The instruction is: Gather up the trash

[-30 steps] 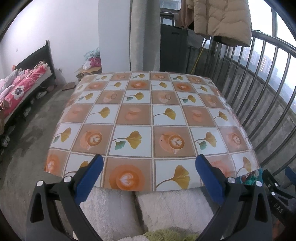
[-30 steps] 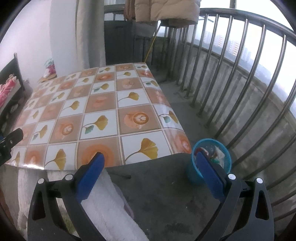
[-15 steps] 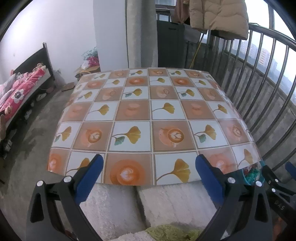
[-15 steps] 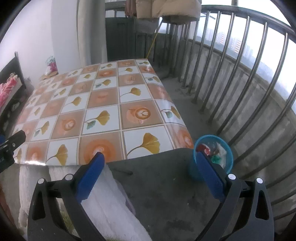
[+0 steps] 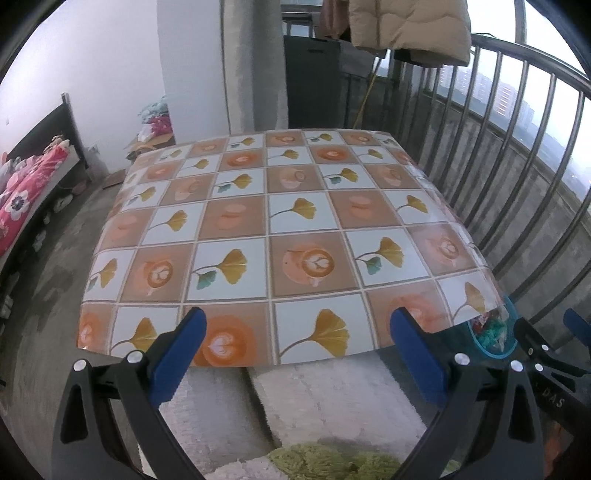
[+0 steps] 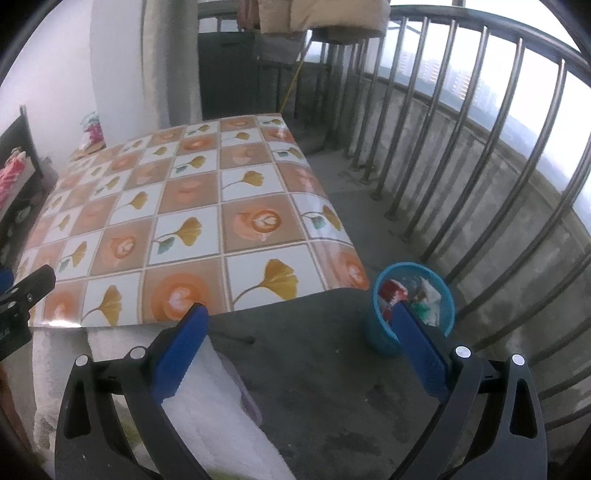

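Trash (image 6: 413, 295) is seen piled in a small blue bin (image 6: 384, 339) on the concrete floor (image 6: 314, 369), just off the desk's near right corner and close to the railing (image 6: 480, 155). Nothing is held by either gripper: the left gripper (image 5: 295, 332) is kept wide apart over the desk's near edge, and the right gripper (image 6: 299, 325) is spread just as wide, its right finger (image 6: 417, 343) overlapping the bin in that view. White fluffy cushions (image 5: 325, 402) are tucked below the near edge. The desk (image 5: 280, 236) is covered by a glossy cloth with ginkgo leaves and latte cups, and its top is bare. Further back, a tan jacket (image 5: 410, 26) is hung above the railing, and a bed (image 5: 26, 184) with pink floral bedding is parked far left.
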The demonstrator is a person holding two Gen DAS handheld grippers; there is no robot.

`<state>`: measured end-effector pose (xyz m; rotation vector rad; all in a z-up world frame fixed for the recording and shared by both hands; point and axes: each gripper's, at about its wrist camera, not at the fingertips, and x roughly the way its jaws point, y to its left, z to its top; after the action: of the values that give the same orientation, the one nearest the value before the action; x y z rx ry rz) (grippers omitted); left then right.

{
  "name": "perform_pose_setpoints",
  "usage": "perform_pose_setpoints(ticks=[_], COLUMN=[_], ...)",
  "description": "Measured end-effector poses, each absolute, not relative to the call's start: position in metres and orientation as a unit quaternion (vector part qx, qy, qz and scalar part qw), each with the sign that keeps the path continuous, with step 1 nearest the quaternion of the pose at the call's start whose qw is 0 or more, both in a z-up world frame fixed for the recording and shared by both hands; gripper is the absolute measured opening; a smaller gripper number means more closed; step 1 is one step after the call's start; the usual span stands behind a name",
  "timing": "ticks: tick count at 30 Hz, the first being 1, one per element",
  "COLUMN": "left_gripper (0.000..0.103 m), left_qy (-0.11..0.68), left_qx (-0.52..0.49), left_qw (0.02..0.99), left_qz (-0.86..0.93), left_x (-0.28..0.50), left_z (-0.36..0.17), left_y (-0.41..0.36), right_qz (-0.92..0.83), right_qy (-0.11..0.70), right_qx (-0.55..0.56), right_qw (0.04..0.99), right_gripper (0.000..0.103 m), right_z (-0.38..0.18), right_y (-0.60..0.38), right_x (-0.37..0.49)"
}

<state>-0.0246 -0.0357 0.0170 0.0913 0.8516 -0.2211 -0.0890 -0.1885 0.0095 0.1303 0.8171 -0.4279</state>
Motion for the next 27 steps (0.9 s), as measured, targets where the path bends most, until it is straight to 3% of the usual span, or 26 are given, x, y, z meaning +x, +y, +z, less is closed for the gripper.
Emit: perform_pose_setpoints(ticks=[27], left_gripper=[0.098], left_qy=[0.424], left_qx=[0.043], left_qw=[0.898], left_qz=[-0.111], left_x=[-0.022], left_z=[0.014], left_y=[-0.041], right_qz=[-0.236], right_qy=[0.397], right_qx=[0.073], right_qw=[0.884], right_gripper=[0.095], right_z=[0.006], right_y=[-0.211], right_x=[-0.099])
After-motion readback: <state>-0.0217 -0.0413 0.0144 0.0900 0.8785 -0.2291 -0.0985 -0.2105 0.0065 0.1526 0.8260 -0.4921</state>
